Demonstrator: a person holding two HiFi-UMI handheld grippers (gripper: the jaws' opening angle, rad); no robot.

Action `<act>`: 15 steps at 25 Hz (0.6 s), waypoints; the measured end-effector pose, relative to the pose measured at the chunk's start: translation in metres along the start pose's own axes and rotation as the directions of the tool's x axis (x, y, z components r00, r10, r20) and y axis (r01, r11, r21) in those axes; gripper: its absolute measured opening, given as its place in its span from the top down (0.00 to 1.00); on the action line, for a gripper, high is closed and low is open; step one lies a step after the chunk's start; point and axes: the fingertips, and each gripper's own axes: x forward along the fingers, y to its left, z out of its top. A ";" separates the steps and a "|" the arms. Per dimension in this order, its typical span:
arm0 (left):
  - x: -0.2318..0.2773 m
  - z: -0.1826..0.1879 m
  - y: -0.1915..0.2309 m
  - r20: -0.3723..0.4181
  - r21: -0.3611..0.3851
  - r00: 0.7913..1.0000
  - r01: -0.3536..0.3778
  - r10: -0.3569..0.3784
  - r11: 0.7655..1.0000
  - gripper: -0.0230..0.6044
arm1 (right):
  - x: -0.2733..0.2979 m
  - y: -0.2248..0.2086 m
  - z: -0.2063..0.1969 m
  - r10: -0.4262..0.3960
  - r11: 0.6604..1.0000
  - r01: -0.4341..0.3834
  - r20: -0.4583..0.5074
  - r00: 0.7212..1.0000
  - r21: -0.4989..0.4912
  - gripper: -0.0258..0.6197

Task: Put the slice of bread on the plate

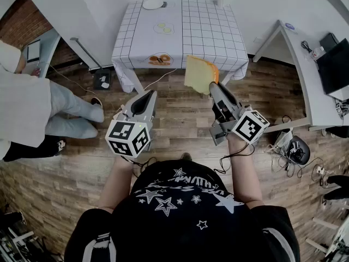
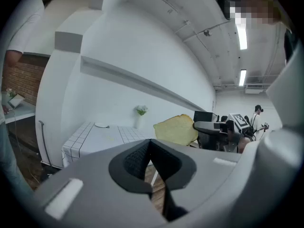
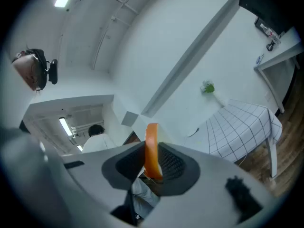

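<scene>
1. My right tool [image 1: 215,87] is closed on the slice of bread [image 1: 200,74]. It pinches the near edge, so the slice sticks out ahead of the jaws and shows edge-on in the right gripper view.
2. My left tool [image 1: 147,96] has its jaws together with nothing between them. It hangs beside the right one, over the wooden floor [image 1: 180,125].
3. The bread is in the air, well short of the worktop [image 1: 210,34] with the checked cloth. The white plate [image 1: 153,4] sits at the worktop's far edge.
4. I judge the slice to be light, soft and easily crushed (the crust [image 1: 216,70] looks like the firmer part). A gentle pinch near the crust should suit it better than a hard squeeze in the crumb.
5. Held by one edge, it may flop or tear. I would carry it slowly and lay it flat on the plate before letting go.
</scene>
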 end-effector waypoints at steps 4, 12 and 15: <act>-0.006 -0.002 0.002 -0.008 -0.002 1.000 0.018 -0.018 1.000 0.95 | -0.001 0.009 -0.003 -0.015 1.000 0.015 0.013 1.000 -0.008 0.82; -0.015 -0.004 -0.003 -0.011 0.011 0.997 0.081 -0.081 0.997 0.95 | -0.010 0.020 -0.011 -0.055 0.998 0.056 0.029 0.998 -0.021 0.82; -0.017 -0.003 -0.003 -0.009 0.017 0.995 0.095 -0.095 0.995 0.95 | -0.014 0.024 -0.014 -0.066 0.997 0.067 0.030 0.997 -0.026 0.82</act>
